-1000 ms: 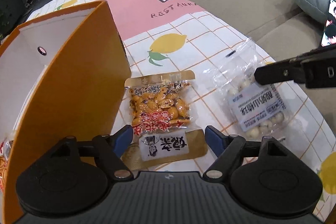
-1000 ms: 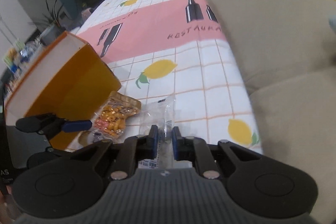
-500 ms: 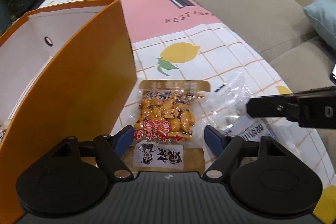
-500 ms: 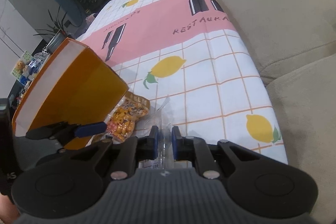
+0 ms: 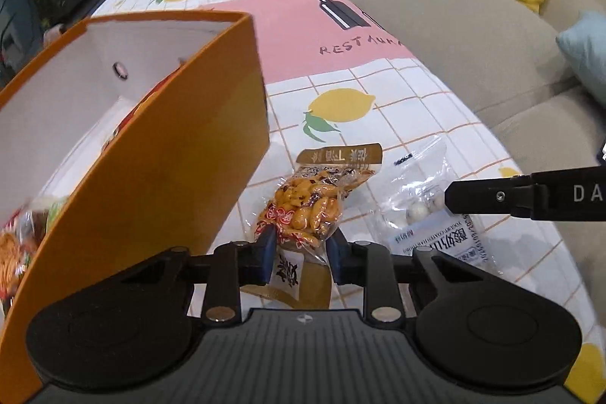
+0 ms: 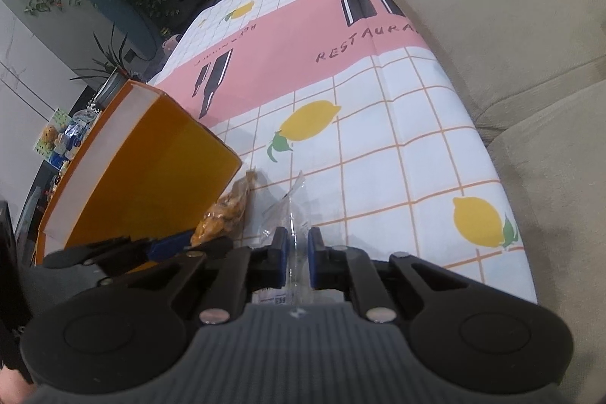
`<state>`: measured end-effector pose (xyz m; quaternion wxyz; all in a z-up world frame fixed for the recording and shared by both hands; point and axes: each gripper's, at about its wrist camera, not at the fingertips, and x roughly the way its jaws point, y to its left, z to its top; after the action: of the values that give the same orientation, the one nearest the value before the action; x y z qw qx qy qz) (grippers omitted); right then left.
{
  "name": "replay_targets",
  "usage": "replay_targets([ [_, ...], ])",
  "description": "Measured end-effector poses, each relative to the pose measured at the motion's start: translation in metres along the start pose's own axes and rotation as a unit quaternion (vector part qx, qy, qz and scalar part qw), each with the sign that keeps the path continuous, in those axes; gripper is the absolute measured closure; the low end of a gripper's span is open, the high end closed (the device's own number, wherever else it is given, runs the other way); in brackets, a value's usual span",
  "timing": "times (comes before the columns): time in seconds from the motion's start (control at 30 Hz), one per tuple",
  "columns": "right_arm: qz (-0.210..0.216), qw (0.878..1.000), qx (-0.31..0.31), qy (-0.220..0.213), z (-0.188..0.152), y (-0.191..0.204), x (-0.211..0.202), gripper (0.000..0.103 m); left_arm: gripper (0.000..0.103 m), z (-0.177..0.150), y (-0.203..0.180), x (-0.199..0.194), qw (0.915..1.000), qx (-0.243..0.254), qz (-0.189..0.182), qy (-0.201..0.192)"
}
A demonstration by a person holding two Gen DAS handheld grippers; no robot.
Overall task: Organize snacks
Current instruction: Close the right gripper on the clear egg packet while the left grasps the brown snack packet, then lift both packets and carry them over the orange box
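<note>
Partly hidden: box (image 5: 159, 154) snacks (image 5: 15, 245).

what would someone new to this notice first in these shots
The big orange box stands open on the left of the lemon-print tablecloth, snack packs already inside. Beside it, the left gripper is closing its fingers on a peanut pack, which crumples between them. To the right, the right gripper pinches a clear bag of white balls.

Glossy plastic peanut packet (image 5: 303, 207), matt cardboard box (image 5: 159, 154)
</note>
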<state>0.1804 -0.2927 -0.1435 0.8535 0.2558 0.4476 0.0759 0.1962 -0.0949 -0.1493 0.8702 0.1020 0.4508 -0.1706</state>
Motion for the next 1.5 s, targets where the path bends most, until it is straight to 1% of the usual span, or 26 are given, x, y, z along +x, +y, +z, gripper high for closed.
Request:
replay_targets([
  [0.07,-0.001,1.0,-0.001,-0.003,0.0,0.001,-0.002,0.097,0.074,-0.003,0.001,-0.006,1.0,-0.007,0.005,-0.005],
  [0.17,-0.005,1.0,-0.005,-0.007,-0.003,0.004,-0.007,0.099,0.076,-0.006,0.005,-0.017,0.9996,-0.027,-0.006,-0.008],
  [0.3,-0.009,1.0,-0.024,-0.01,-0.008,0.014,-0.011,0.1,0.077,-0.011,0.006,-0.028,0.9986,-0.051,-0.016,-0.002],
  [0.37,-0.007,0.999,-0.034,-0.007,-0.009,0.019,-0.013,0.101,0.078,-0.013,0.01,-0.032,0.9965,-0.075,-0.035,0.011],
  [0.43,-0.001,0.999,-0.039,0.006,-0.012,0.023,-0.015,0.101,0.078,-0.017,0.013,-0.036,0.9933,-0.098,-0.058,0.023],
  [0.5,0.016,0.999,-0.034,0.025,-0.016,0.024,-0.014,0.101,0.083,-0.022,0.014,-0.038,0.9916,-0.107,-0.065,0.032],
  [0.6,0.027,0.999,-0.007,0.039,-0.024,0.02,-0.007,0.101,0.083,-0.029,0.013,-0.039,0.9903,-0.111,-0.076,0.036],
  [0.67,0.045,0.998,0.019,0.045,-0.029,0.017,0.0,0.1,0.083,-0.031,0.011,-0.041,0.991,-0.108,-0.072,0.032],
  [0.73,0.057,0.996,0.04,0.048,-0.032,0.017,0.005,0.095,0.083,-0.031,0.013,-0.041,0.9899,-0.116,-0.076,0.032],
  [0.8,0.063,0.996,0.042,0.046,-0.034,0.021,0.007,0.092,0.083,-0.033,0.018,-0.042,0.9879,-0.128,-0.082,0.03],
  [0.87,0.054,0.997,0.034,0.04,-0.035,0.026,0.01,0.086,0.083,-0.035,0.023,-0.043,0.9854,-0.142,-0.09,0.028],
  [0.9,0.047,0.998,0.033,0.039,-0.036,0.028,0.012,0.081,0.083,-0.036,0.026,-0.044,0.9836,-0.15,-0.096,0.029],
  [0.97,0.031,0.998,0.035,0.036,-0.038,0.029,0.017,0.077,0.084,-0.038,0.031,-0.044,0.9803,-0.164,-0.107,0.03],
  [1.0,0.018,0.998,0.038,0.035,-0.04,0.03,0.02,0.077,0.084,-0.039,0.032,-0.044,0.9798,-0.165,-0.109,0.03],
  [1.07,0.001,0.999,0.036,0.036,-0.042,0.03,0.026,0.071,0.085,-0.039,0.033,-0.044,0.9792,-0.166,-0.112,0.031],
  [1.1,-0.004,0.999,0.033,0.039,-0.043,0.03,0.028,0.068,0.085,-0.04,0.034,-0.045,0.9786,-0.168,-0.115,0.031],
  [1.13,-0.003,0.999,0.028,0.032,-0.044,0.03,0.028,0.063,0.085,-0.041,0.035,-0.044,0.9778,-0.172,-0.117,0.031],
  [1.17,-0.004,0.999,0.026,0.028,-0.045,0.031,0.027,0.061,0.086,-0.041,0.036,-0.044,0.977,-0.175,-0.118,0.031],
  [1.23,-0.01,0.999,0.022,0.024,-0.046,0.033,0.024,0.052,0.089,-0.04,0.038,-0.046,0.9775,-0.177,-0.112,0.029],
  [1.3,-0.018,1.0,0.005,0.02,-0.05,0.037,0.021,0.046,0.092,-0.041,0.039,-0.048,0.9806,-0.172,-0.09,0.025],
  [1.33,-0.022,1.0,-0.009,0.018,-0.051,0.039,0.02,0.044,0.095,-0.04,0.04,-0.049,0.9822,-0.17,-0.077,0.023],
  [1.37,-0.025,0.999,-0.023,0.018,-0.053,0.042,0.021,0.042,0.097,-0.04,0.043,-0.05,0.9827,-0.17,-0.069,0.022],
  [1.47,-0.034,0.997,-0.06,0.019,-0.057,0.053,0.024,0.033,0.098,-0.041,0.052,-0.049,0.9795,-0.185,-0.076,0.024],
  [1.5,-0.038,0.996,-0.073,0.02,-0.058,0.057,0.025,0.031,0.098,-0.041,0.053,-0.05,0.9798,-0.184,-0.074,0.022],
])
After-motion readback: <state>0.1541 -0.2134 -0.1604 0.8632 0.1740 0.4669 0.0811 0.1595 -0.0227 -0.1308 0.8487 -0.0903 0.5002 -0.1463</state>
